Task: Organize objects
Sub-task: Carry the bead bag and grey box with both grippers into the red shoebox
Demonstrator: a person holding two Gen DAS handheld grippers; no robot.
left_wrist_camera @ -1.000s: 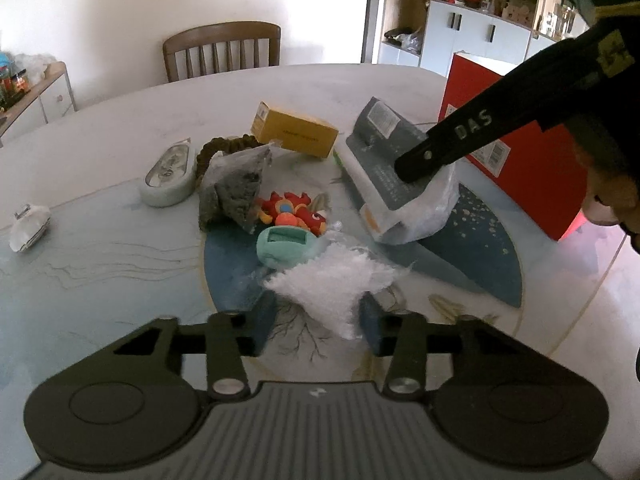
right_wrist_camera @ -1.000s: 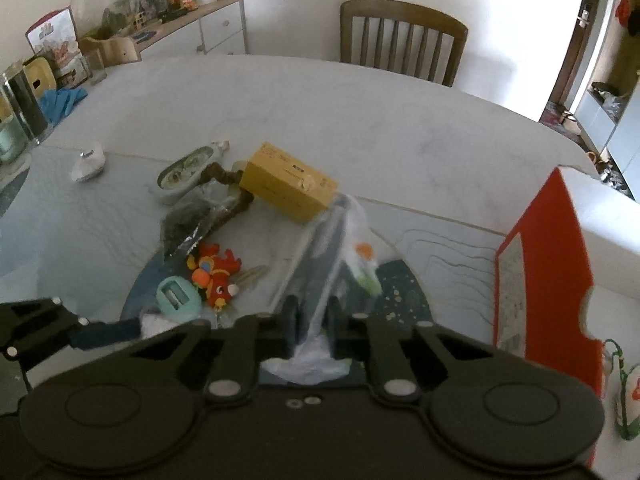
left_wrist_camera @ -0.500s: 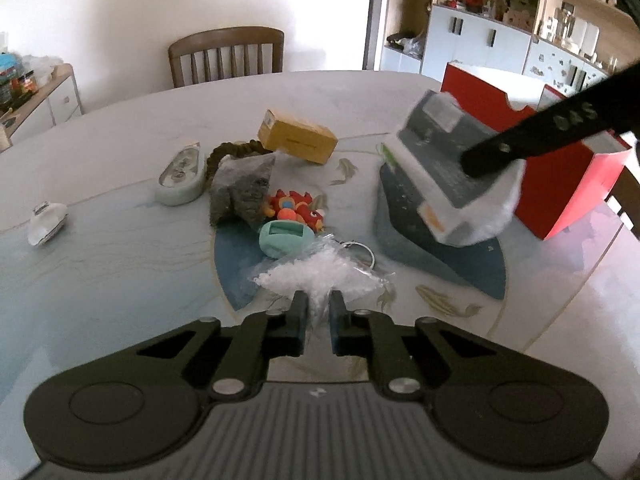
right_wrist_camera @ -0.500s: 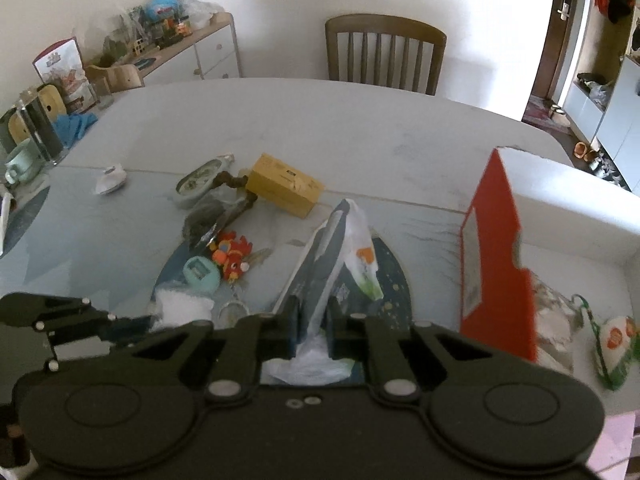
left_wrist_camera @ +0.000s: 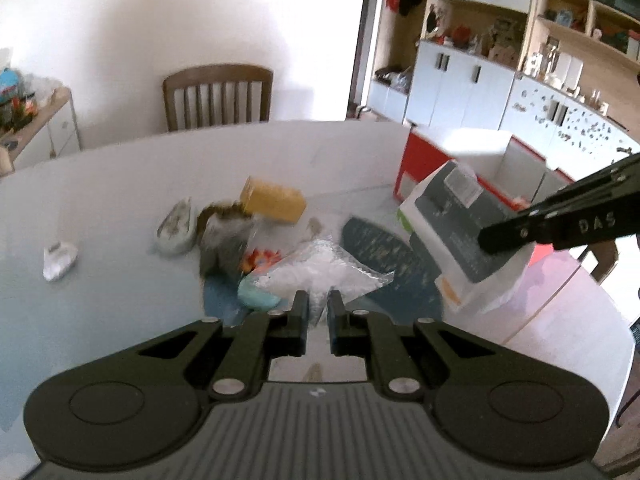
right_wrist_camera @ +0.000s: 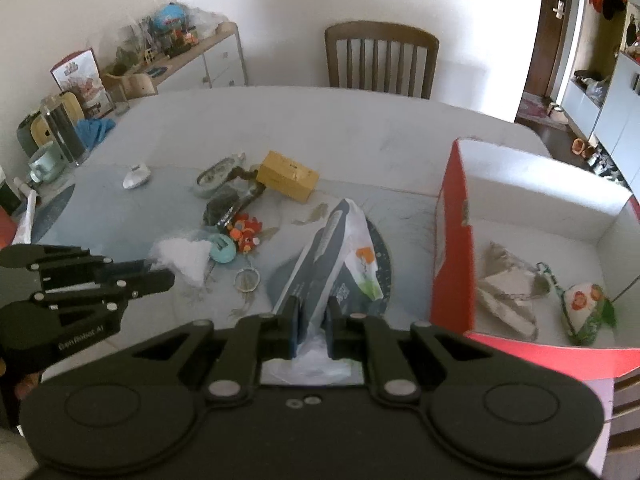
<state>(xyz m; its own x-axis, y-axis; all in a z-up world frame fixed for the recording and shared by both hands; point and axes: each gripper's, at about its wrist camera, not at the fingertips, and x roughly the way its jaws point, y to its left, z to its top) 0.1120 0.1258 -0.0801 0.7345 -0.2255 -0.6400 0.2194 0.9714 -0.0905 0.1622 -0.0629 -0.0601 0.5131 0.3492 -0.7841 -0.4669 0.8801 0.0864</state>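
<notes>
My left gripper (left_wrist_camera: 318, 302) is shut on a clear plastic bag of white filling (left_wrist_camera: 320, 268), which hangs lifted off the table; the same bag (right_wrist_camera: 182, 254) shows at the left gripper's tips in the right wrist view. My right gripper (right_wrist_camera: 312, 312) is shut on a grey-and-white packet in a plastic bag (right_wrist_camera: 338, 256), held in the air beside the red box (right_wrist_camera: 454, 240). In the left wrist view that packet (left_wrist_camera: 460, 232) hangs in front of the red box (left_wrist_camera: 424, 160).
On the table lie a yellow carton (right_wrist_camera: 288, 176), a dark pouch (right_wrist_camera: 224, 204), an orange toy (right_wrist_camera: 246, 232), a teal round item (right_wrist_camera: 222, 252), a pale oval case (right_wrist_camera: 216, 172) and a small white item (right_wrist_camera: 136, 176). The red box holds a beige pouch (right_wrist_camera: 508, 288) and a patterned pouch (right_wrist_camera: 584, 304). A wooden chair (right_wrist_camera: 380, 60) stands behind.
My left gripper closed on the clear bag and lifted it off the table. The right gripper carried the grey packet up and rightward to the red box.
</notes>
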